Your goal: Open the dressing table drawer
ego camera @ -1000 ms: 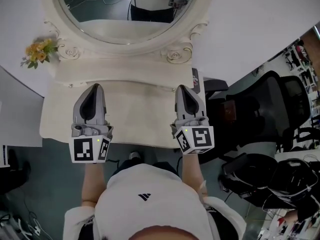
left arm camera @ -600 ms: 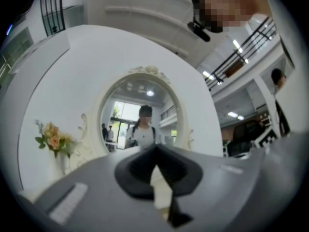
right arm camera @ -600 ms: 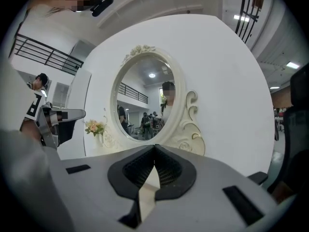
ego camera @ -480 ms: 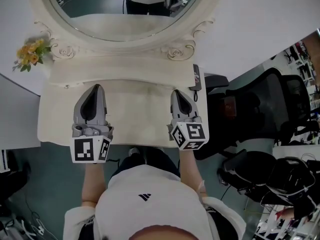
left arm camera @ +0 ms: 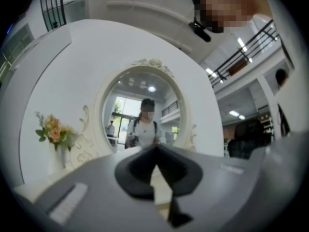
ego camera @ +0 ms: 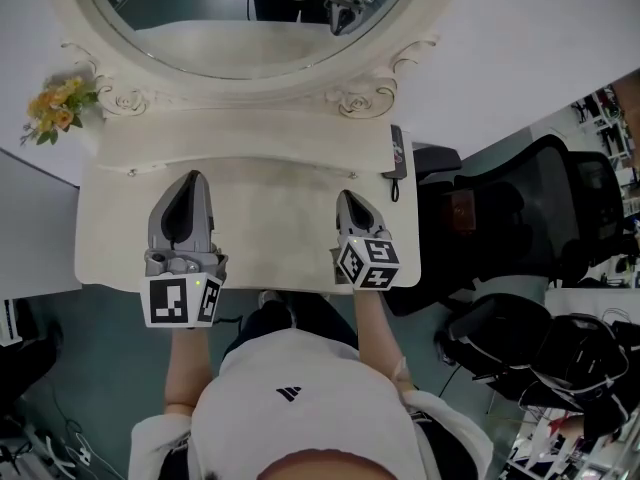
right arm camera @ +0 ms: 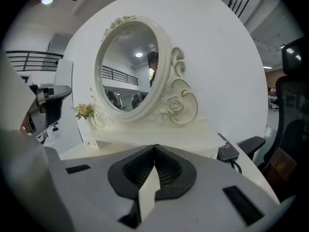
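Since the drawer isn't visible, presumably tucked under the near edge of the dressing table (ego camera: 262, 230), best bet is to drop the right gripper (ego camera: 347, 198) below that edge, spread the jaws, find the pull, then draw straight back. Right jaws are pressed together, nothing between them. The left gripper (ego camera: 190, 177) is the same: clenched, empty, over the tabletop.

1. No word or number is legible anywhere.
2. At 6 o'clock in the head view, the white cap (ego camera: 300, 428) bears a small dark striped logo (ego camera: 289, 394), without lettering.
3. Black-and-white square markers, patterns rather than text, cover the cube (ego camera: 183, 300) of the left gripper (ego camera: 190, 176) at 8 o'clock and the cube (ego camera: 367, 264) of the right gripper (ego camera: 346, 196) at 4 o'clock.
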`<state>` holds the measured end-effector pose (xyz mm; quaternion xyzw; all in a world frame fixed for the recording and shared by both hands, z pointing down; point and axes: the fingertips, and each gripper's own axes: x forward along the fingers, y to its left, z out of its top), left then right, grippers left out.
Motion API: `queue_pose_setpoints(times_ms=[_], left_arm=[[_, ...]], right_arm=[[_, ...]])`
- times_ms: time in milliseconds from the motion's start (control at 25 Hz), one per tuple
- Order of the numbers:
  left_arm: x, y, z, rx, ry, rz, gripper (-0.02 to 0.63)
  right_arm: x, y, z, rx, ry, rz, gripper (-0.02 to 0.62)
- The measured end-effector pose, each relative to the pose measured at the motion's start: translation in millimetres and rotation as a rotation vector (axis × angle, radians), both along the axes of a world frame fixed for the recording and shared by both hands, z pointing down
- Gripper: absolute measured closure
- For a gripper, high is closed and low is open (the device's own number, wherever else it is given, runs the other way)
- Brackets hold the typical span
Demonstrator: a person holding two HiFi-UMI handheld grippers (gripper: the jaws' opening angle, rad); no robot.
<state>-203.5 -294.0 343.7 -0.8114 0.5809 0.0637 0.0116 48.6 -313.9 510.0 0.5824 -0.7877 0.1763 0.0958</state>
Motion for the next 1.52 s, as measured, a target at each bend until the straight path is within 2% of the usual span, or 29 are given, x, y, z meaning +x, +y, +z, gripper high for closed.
queue_pose_setpoints(times_ms=[360,960,1520], left_arm=[[1,-1,10,-0.025,-0.003,0.013,0.598],[0,-6,16,-0.049,-0.012,-0.007,0.598],[-5,-1,18,-0.056,-0.019,-0.054,0.597]], right_arm=[[10,0,46,-0.110,0.012,0.034,0.592],[37,-27,70,-0.170,0.036,0.089,0.528],[55,-42,98,-0.248,0.074,0.093,0.463]])
